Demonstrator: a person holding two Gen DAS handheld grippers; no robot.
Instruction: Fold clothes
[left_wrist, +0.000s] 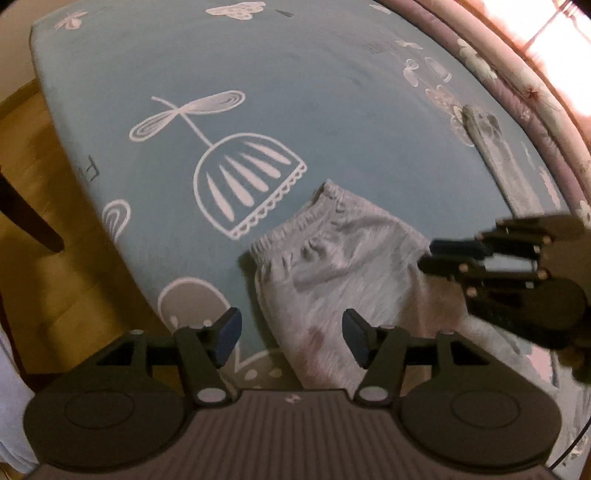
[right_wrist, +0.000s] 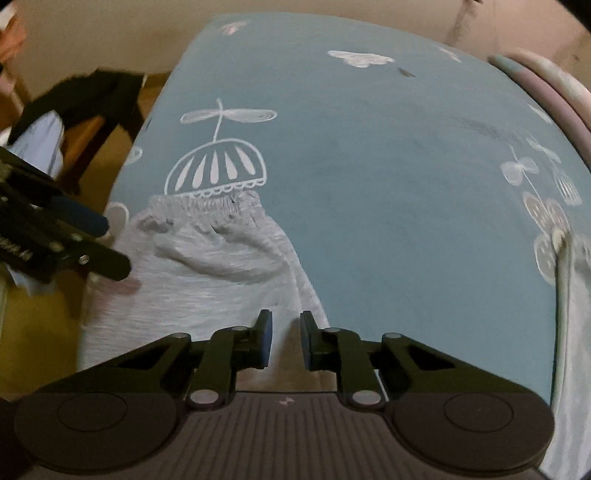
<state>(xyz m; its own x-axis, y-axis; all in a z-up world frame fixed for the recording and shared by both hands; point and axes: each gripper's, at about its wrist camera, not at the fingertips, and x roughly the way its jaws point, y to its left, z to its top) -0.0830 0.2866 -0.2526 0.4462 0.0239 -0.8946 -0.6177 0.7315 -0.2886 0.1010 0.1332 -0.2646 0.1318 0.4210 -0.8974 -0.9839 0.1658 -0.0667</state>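
Observation:
Light grey pants (left_wrist: 332, 273) with an elastic waistband lie on a blue bed sheet (left_wrist: 295, 110), waistband away from me; they also show in the right wrist view (right_wrist: 207, 273). My left gripper (left_wrist: 291, 334) is open, hovering over the pants' left edge with nothing between its fingers. My right gripper (right_wrist: 286, 338) is open with a narrow gap, just above the pants' right edge. Each gripper shows in the other's view: the right one (left_wrist: 443, 254) at the right, the left one (right_wrist: 107, 243) at the left.
Another pale garment (right_wrist: 572, 295) lies at the sheet's right side, also in the left wrist view (left_wrist: 495, 147). A purple-edged quilt (left_wrist: 528, 99) runs along the far right. A wooden floor (left_wrist: 48, 229) and a dark chair (right_wrist: 92, 107) with clothes stand to the left.

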